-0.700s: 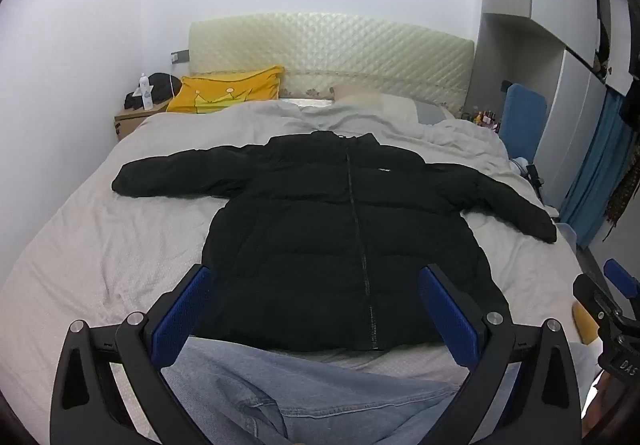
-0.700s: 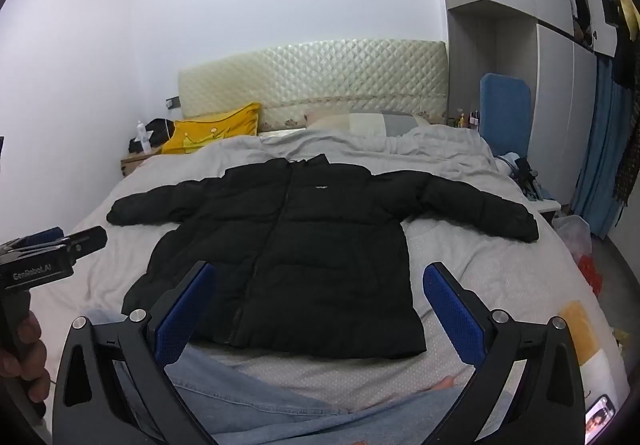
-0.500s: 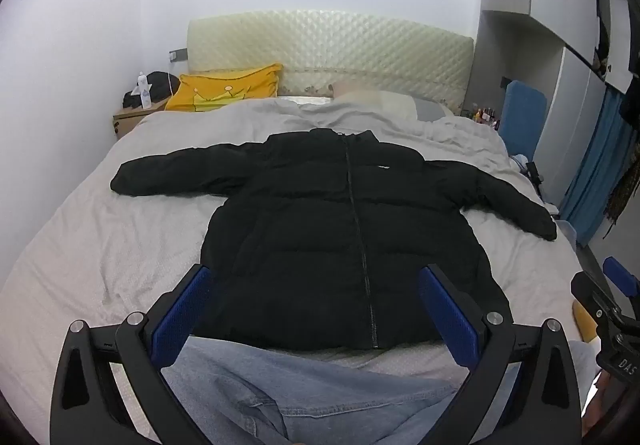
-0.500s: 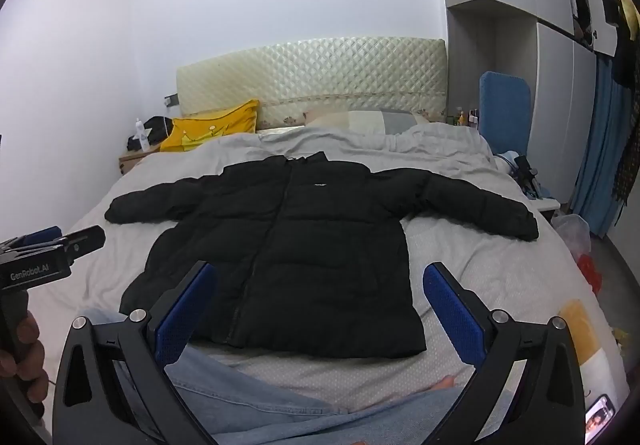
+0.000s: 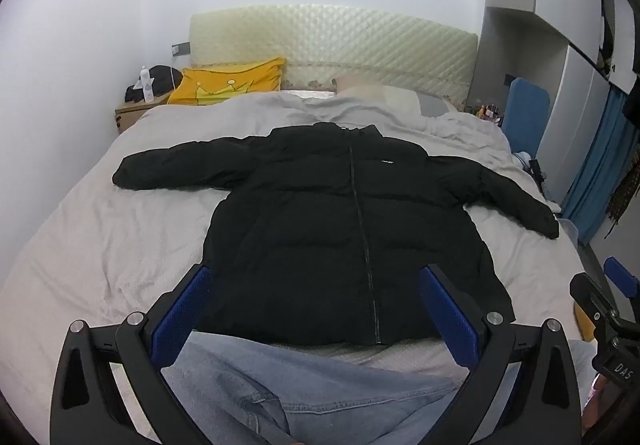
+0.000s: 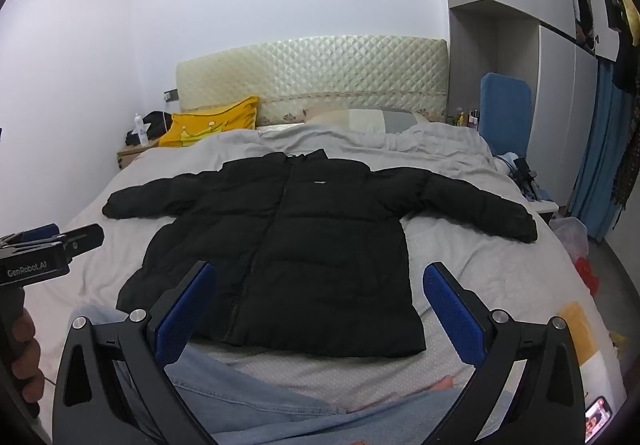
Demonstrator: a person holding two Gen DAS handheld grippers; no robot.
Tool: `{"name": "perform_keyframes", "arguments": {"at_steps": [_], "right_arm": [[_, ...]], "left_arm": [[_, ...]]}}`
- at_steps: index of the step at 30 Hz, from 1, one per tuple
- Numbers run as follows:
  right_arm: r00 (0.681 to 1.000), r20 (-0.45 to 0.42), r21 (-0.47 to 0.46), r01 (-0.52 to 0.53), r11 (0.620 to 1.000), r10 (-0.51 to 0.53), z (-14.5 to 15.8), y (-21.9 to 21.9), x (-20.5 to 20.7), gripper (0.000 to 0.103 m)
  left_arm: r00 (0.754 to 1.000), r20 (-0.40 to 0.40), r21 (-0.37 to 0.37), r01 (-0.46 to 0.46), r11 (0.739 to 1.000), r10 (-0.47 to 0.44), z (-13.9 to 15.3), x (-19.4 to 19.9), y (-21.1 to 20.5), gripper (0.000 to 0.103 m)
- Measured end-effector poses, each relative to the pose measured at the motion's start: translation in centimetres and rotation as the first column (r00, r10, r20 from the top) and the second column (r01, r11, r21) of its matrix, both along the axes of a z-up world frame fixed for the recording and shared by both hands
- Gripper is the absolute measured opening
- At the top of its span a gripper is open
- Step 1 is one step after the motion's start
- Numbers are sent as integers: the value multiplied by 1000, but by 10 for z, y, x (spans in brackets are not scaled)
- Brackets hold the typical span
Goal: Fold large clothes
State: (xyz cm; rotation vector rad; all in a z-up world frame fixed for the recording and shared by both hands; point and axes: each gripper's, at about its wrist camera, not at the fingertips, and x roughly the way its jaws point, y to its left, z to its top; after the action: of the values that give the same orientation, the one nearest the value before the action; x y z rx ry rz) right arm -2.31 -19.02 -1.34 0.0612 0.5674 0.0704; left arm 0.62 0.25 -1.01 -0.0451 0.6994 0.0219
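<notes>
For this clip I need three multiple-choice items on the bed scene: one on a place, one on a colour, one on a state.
1. Where does the yellow pillow lie?
A. at the headboard, on the left of the view
B. on the jacket
C. on the floor

2. What colour is the jacket?
A. red
B. black
C. white

3. How does the jacket lie?
A. folded in half
B. rolled up
C. spread flat, sleeves out

Answers:
1 A: the yellow pillow leans by the headboard.
2 B: the jacket is black.
3 C: it lies flat on the bed, zipped, sleeves out to both sides; the left gripper and right gripper are open and hold nothing.
</notes>
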Motion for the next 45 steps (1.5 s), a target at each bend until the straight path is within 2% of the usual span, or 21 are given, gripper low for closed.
{"name": "perform_keyframes", "arguments": {"at_steps": [45], "right_arm": [[1000,-18,8,21,1000,-21,4,-1,2,103]], "left_arm": [[999,-36,-14,21,1000,-21,-2,1,-2,103]]}}
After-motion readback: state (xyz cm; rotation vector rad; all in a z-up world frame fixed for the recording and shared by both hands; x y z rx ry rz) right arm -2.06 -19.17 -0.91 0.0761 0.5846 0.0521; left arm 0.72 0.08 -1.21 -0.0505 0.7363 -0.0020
